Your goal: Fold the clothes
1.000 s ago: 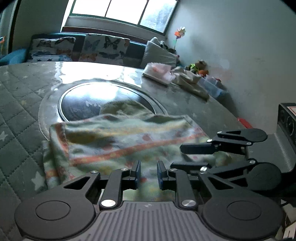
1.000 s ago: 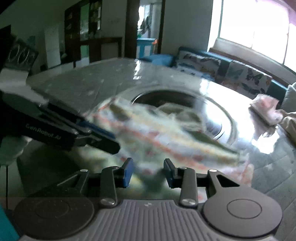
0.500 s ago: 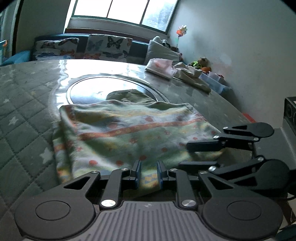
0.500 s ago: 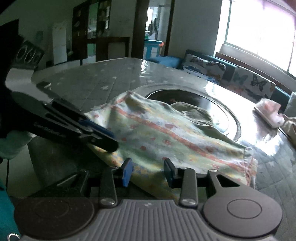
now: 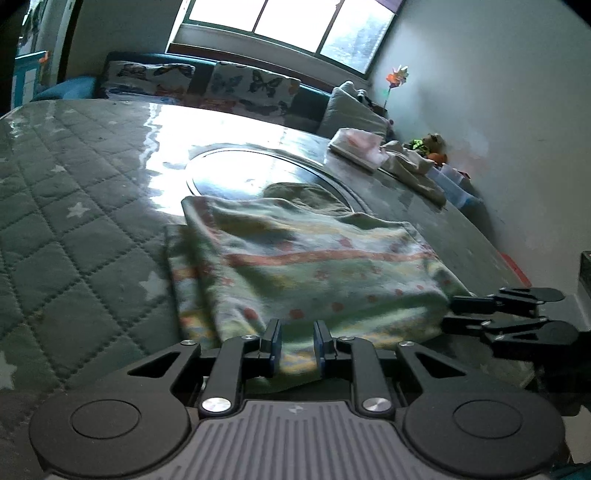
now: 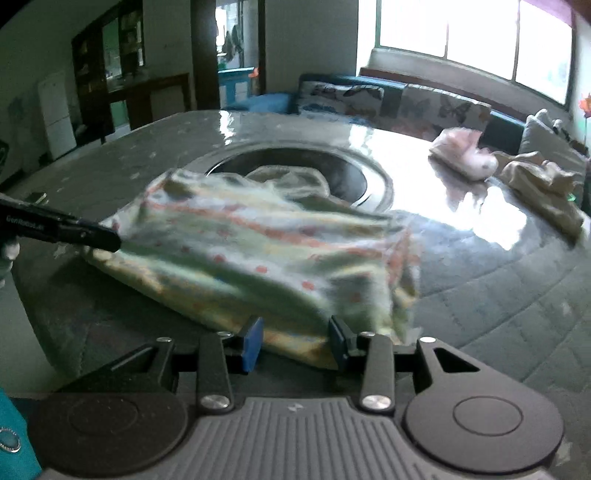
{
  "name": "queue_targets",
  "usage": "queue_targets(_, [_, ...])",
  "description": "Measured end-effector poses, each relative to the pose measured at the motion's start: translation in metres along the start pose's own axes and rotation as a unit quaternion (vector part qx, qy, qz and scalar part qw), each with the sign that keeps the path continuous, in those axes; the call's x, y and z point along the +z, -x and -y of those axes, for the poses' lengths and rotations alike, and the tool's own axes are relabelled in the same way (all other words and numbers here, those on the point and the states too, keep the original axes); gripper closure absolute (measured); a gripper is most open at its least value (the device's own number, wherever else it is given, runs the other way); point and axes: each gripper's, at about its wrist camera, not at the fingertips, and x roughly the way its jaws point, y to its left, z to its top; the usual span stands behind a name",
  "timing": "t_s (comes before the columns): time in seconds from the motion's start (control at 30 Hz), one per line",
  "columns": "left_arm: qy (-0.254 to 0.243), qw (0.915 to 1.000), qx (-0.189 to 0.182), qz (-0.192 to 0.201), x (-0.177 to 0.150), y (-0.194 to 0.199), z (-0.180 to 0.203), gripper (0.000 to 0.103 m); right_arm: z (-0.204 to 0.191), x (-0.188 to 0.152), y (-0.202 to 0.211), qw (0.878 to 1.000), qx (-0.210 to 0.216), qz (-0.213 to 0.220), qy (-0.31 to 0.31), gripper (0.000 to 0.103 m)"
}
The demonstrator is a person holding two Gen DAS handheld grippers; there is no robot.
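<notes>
Left wrist view: left gripper (image 5: 295, 345) jaws stand narrowly parted over the near hem of the patterned garment (image 5: 317, 273); a pinch is unclear. Right gripper (image 6: 295, 341) has just been opening, hem between unpressed pads. Let go cleanly; garment lies folded on the quilted table (image 5: 66, 229).

We're riding low on both wrists, each camera looking forward and down along its own fingers. From the left wrist we face the window (image 5: 284, 33) and the white wall, close over the near edge of the folded cloth (image 5: 314, 266), with the right gripper (image 5: 448, 315) poking in at the right. From the right wrist we face the doorway and sofa (image 6: 399, 99), equally close. Both views share the cloth, the round table (image 6: 498, 302) and its dark centre disc.
</notes>
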Motion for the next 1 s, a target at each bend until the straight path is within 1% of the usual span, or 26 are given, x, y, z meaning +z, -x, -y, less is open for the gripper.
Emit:
queue_targets(0.1, [0.002, 1.0000, 0.004, 0.001, 0.003, -0.001, -0.002, 0.082, 0.007, 0.008, 0.002, 1.000, -0.002, 0.015, -0.010, 0.064])
queue_targets(0.23, [0.008, 0.9999, 0.007, 0.000, 0.004, -0.004, -0.005, 0.083, 0.014, 0.013, -0.018, 1.000, -0.009, 0.015, -0.013, 0.065])
queue_targets(0.3, [0.002, 0.9999, 0.012, -0.001, 0.003, -0.004, -0.006, 0.089, 0.024, 0.008, -0.025, 0.999, -0.012, 0.005, -0.037, 0.066])
queue_targets(0.37, [0.002, 0.9999, 0.010, -0.003, 0.004, -0.004, -0.008, 0.091, 0.028, 0.003, -0.022, 0.999, -0.010, 0.007, -0.049, 0.067])
queue_targets(0.4, [0.001, 0.9999, 0.010, -0.004, 0.004, -0.004, -0.009, 0.093, 0.026, 0.002, -0.019, 0.999, -0.016, 0.007, -0.047, 0.069])
queue_targets(0.5, [-0.007, 0.9999, 0.010, -0.005, 0.007, -0.006, -0.013, 0.095, 0.021, -0.006, -0.013, 0.999, -0.024, 0.005, -0.045, 0.069])
queue_targets(0.57, [-0.006, 0.9999, 0.008, -0.007, 0.009, -0.007, -0.017, 0.096, 0.018, -0.009, -0.008, 0.998, -0.024, 0.003, -0.054, 0.069])
queue_targets(0.7, [-0.007, 0.9998, 0.003, -0.016, 0.014, -0.007, -0.020, 0.096, 0.013, -0.005, -0.002, 0.998, -0.023, -0.012, -0.049, 0.070])
queue_targets(0.73, [-0.007, 0.9998, 0.003, -0.018, 0.016, -0.006, -0.020, 0.096, 0.014, 0.001, -0.002, 0.998, -0.021, -0.014, -0.049, 0.070])
queue_targets(0.87, [-0.004, 1.0000, -0.001, -0.005, 0.029, -0.004, -0.018, 0.093, 0.021, 0.020, -0.004, 0.998, -0.008, 0.007, -0.055, 0.068])
queue_targets(1.0, [-0.003, 1.0000, 0.005, 0.007, 0.046, -0.014, -0.020, 0.088, 0.028, 0.032, -0.024, 0.998, 0.003, 0.007, -0.067, 0.064])
